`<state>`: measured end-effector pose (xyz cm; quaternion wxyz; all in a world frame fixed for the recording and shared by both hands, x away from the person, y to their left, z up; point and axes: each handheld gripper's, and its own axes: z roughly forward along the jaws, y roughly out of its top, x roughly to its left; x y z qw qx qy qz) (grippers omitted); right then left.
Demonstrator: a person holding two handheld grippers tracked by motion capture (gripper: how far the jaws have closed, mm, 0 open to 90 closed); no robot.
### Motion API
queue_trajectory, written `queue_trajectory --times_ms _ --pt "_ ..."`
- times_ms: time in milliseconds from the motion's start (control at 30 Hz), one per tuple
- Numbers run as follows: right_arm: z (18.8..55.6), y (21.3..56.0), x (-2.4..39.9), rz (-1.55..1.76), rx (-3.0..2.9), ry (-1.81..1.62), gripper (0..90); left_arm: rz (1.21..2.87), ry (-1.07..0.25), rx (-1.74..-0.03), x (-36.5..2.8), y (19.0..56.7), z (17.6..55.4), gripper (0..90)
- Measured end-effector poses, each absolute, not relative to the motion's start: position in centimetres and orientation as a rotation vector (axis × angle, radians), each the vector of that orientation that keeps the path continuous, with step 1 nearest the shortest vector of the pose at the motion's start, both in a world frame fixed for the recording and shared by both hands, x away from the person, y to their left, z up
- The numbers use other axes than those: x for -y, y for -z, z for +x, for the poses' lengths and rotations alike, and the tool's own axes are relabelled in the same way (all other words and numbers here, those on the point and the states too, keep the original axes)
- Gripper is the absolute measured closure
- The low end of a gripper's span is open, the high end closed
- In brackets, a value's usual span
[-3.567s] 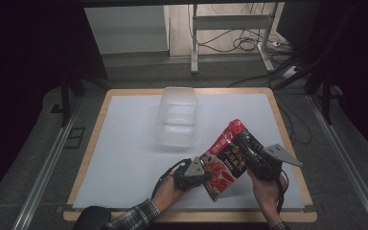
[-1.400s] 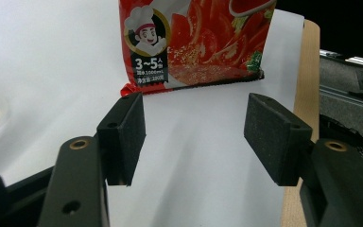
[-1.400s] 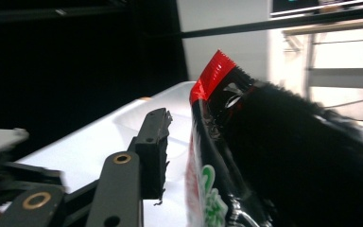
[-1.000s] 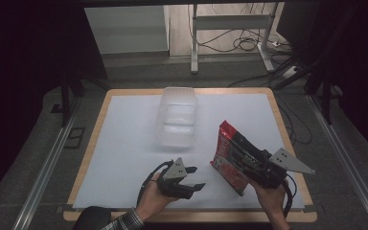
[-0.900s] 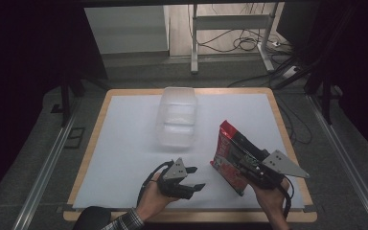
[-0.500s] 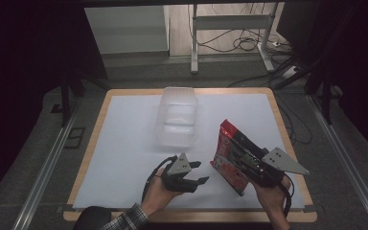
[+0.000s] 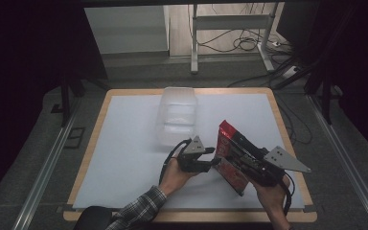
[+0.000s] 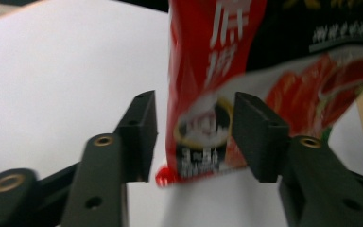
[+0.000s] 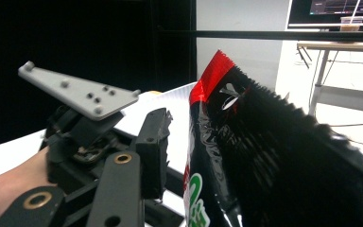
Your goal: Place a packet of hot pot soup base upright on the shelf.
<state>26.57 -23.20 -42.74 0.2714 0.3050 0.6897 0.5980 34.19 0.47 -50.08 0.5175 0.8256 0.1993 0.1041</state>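
A red and black snack bag (image 7: 228,143) stands on edge above the white mat, tilted, with my right gripper (image 7: 243,162) shut on its lower right part. In the right gripper view the bag (image 9: 264,156) hides one jaw and the other jaw stands just left of it. My left gripper (image 7: 214,160) is open at the bag's near left edge. In the left gripper view (image 8: 194,127) its two jaws stand on either side of the bag's lower corner (image 8: 203,123), with a gap on the left side.
A clear plastic container (image 7: 177,115) lies on the white mat (image 7: 124,143) behind the grippers, left of centre. The wooden table edge (image 7: 287,143) runs close by on the right. The left gripper's grey plate (image 9: 75,92) is seen in the right gripper view.
The right gripper raised the bag onto its edge after the left gripper let go. Over the last second the left gripper moved right and up, bringing its open jaws around the bag's lower corner.
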Motion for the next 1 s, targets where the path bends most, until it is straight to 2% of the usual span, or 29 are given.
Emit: queue_trajectory --times_ms 100,233,367,433,467,600,667,833,1000 --pt "26.4 42.6 23.1 0.814 -1.873 -1.594 57.1 1.977 -0.220 -0.444 0.1 49.7 34.8 55.0" --pt "26.5 42.5 23.4 0.826 -1.875 -1.593 57.2 1.974 -0.256 -0.415 0.3 49.1 35.3 44.5" --pt "26.5 42.5 23.4 0.825 -1.881 -1.603 57.5 1.958 -0.169 -0.378 0.3 48.5 36.0 42.1" --pt "26.5 42.5 23.3 0.825 -1.880 -1.602 57.4 1.979 -0.159 -0.348 0.5 48.2 36.1 45.2" --pt "26.6 42.6 23.3 0.827 -1.875 -1.593 57.3 1.985 -0.156 -0.343 0.6 48.1 36.1 51.5" --pt "26.6 42.6 23.5 0.841 -1.872 -1.600 57.3 2.009 -0.176 -0.342 0.7 47.9 36.1 55.8" --pt "26.6 42.5 23.6 0.835 -1.876 -1.602 56.7 2.005 -0.165 -0.341 0.5 47.9 36.1 56.7" --pt "26.3 42.3 23.2 0.801 -1.899 -1.552 45.6 2.013 -0.175 -0.334 0.5 48.0 35.9 56.2" --pt "26.2 42.5 23.3 0.798 -1.913 -1.520 46.0 2.018 -0.174 -0.330 0.4 47.9 35.8 55.9"
